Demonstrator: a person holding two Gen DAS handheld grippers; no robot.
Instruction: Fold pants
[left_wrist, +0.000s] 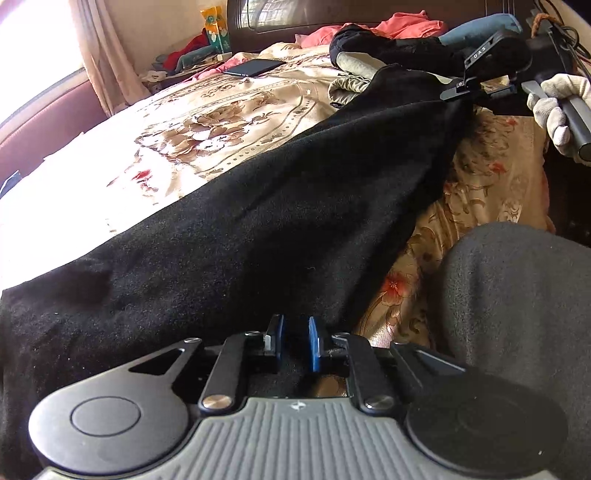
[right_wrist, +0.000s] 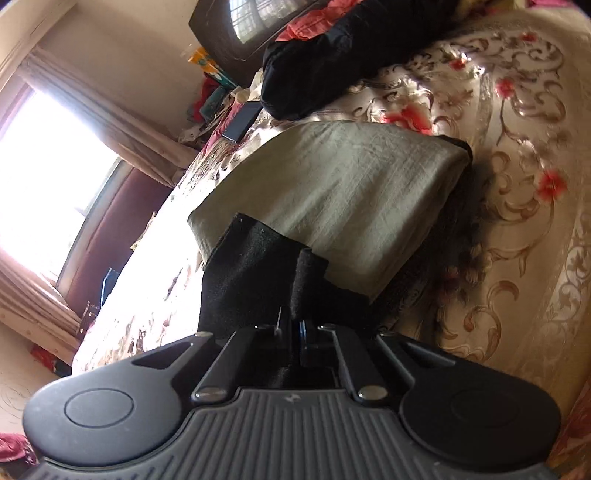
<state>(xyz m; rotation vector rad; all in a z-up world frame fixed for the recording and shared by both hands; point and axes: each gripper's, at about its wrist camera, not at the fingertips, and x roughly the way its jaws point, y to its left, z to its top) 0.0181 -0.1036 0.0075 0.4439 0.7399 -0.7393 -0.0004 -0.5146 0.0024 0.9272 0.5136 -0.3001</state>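
Note:
A pair of black pants (left_wrist: 258, 229) lies stretched across the floral bedspread (left_wrist: 207, 122), running from the lower left up to the upper right. My left gripper (left_wrist: 295, 339) is at the near end, its blue pads close together with black cloth between them. At the far end, a white-gloved hand (left_wrist: 554, 107) holds my right gripper (left_wrist: 452, 92), which pinches the other end of the pants. In the right wrist view, the right gripper (right_wrist: 295, 328) is shut on a bunched fold of the black pants (right_wrist: 258, 280), which sticks up past the fingertips.
A folded grey-green cloth (right_wrist: 332, 192) lies just beyond the right gripper, with a heap of black clothing (right_wrist: 317, 62) behind it. A phone (left_wrist: 253, 67) rests on the bed near the headboard. A person's dark-clad knee (left_wrist: 517, 295) is at the right. The window and curtains (right_wrist: 55, 177) are on the left.

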